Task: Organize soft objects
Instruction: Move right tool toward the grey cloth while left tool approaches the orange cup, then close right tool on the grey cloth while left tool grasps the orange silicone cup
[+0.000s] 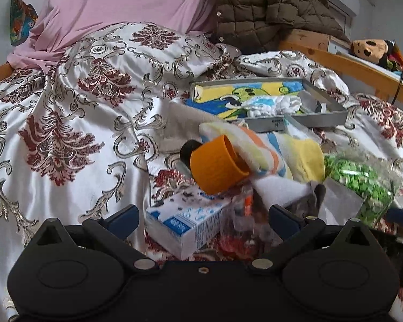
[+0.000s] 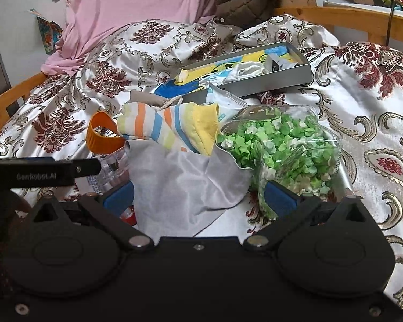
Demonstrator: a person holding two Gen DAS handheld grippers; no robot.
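Observation:
A striped sock (image 1: 268,150) (image 2: 172,128) with a yellow toe lies on a pile on the bed, over a grey cloth (image 2: 185,185) (image 1: 279,187). A grey tray (image 1: 327,115) (image 2: 276,83) behind it holds a yellow-blue towel (image 1: 228,91) (image 2: 223,67) and a white sock (image 1: 271,104) (image 2: 244,71). My left gripper (image 1: 202,218) is open over a blue-white carton (image 1: 185,225). My right gripper (image 2: 198,196) is open, with the grey cloth lying between its fingers.
An orange cup (image 1: 215,169) (image 2: 102,136) and a clear bag of green pieces (image 1: 362,179) (image 2: 279,147) lie in the pile. A pink pillow (image 1: 126,2), a brown jacket (image 1: 268,8) and a wooden bed rail (image 1: 362,69) stand behind.

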